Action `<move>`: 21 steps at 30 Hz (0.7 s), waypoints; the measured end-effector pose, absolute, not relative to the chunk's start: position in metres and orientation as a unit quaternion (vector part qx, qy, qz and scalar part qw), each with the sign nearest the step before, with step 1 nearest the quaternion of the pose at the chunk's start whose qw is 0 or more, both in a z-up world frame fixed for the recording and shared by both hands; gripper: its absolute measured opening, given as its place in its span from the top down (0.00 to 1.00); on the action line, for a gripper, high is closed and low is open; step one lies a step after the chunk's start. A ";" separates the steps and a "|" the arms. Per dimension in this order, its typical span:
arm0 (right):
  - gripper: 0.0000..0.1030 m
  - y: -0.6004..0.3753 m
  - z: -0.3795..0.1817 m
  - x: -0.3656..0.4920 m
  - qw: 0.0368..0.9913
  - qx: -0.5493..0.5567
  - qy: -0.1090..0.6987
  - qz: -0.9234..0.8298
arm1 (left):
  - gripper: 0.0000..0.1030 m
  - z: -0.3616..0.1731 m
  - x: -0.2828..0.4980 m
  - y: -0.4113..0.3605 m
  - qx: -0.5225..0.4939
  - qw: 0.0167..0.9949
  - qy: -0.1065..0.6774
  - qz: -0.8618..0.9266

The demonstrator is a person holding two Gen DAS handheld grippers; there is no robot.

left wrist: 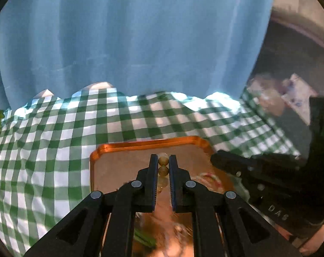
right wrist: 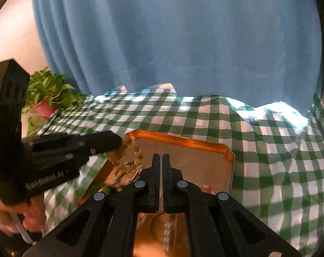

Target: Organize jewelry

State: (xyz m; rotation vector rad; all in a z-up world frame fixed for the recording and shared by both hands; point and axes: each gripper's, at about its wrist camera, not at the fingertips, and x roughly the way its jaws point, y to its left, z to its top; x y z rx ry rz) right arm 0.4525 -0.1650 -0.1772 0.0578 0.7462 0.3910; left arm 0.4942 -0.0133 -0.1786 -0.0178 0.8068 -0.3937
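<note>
Clamped between the fingers of my left gripper (left wrist: 163, 160) is a string of amber beads, the beaded bracelet (left wrist: 163, 166); two round beads show in the narrow gap near my fingertips. From the right wrist view the same bracelet (right wrist: 129, 156) hangs in a loop from the tip of my left gripper (right wrist: 119, 142), dangling over the far left corner of the orange tray (right wrist: 204, 144). My right gripper (right wrist: 160, 157) has its fingers drawn almost together with only a thin slit between them, and nothing sits in that slit. It hovers above the tray's middle. More jewelry lies on the tray below me, too blurred to name. Under the tray (left wrist: 140, 144) spreads a green-and-white checked tablecloth (left wrist: 54, 139), with a blue curtain (left wrist: 140, 38) behind and a potted plant (right wrist: 50, 95) at the left.
</note>
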 end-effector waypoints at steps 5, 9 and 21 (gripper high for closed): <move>0.99 -0.169 -0.201 0.488 0.909 0.030 0.379 0.171 | 0.90 -0.212 0.519 -0.026 0.006 0.894 0.410 -0.179; 0.94 -0.176 -0.218 0.489 0.904 0.038 0.397 0.152 | 0.87 -0.224 0.521 -0.027 0.004 0.888 0.432 -0.157; 0.63 -0.167 -0.181 0.390 0.902 0.061 0.410 0.123 | 0.25 -0.100 0.373 0.004 0.002 0.927 0.355 -0.121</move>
